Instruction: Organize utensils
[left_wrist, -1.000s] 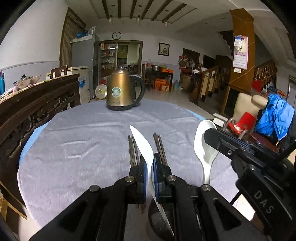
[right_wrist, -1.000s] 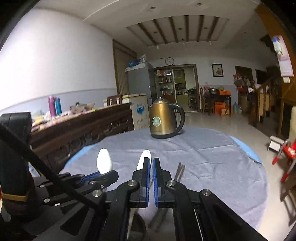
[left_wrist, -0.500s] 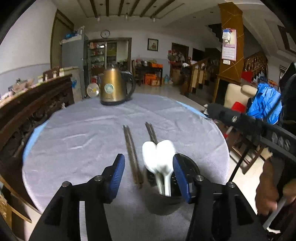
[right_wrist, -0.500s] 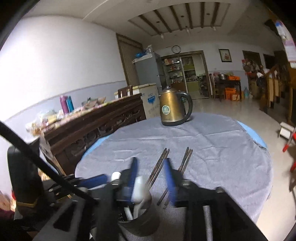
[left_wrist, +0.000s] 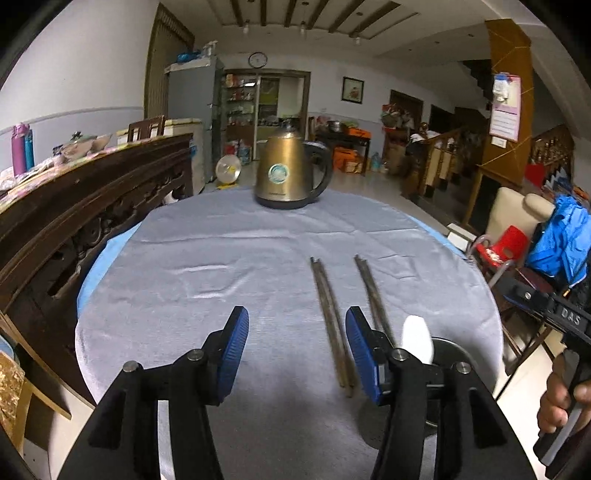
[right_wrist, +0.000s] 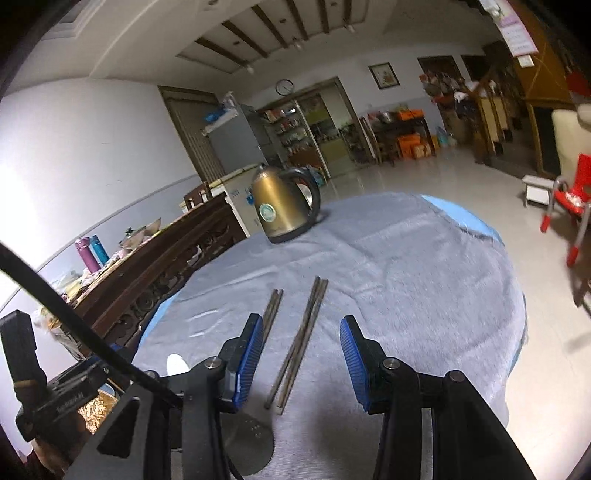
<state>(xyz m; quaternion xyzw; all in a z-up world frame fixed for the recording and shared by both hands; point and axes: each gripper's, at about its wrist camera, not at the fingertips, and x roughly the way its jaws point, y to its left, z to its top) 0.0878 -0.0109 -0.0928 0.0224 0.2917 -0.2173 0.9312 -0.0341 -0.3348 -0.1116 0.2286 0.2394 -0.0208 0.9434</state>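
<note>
Round table (left_wrist: 229, 258) with grey cloth, kettle (left_wrist: 286, 177) at far edge | metal holder (right_wrist: 247, 443) with white spoon (left_wrist: 417, 338) near edge | two chopstick pairs (right_wrist: 301, 339) on cloth | left gripper (left_wrist: 293, 349), right gripper (right_wrist: 301, 356) spread, empty | step: spoons binned, chopsticks next; pinch a pair, lift into holder

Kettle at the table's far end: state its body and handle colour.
The kettle has a bronze-gold body and a black handle, clearest in the left wrist view.
</note>
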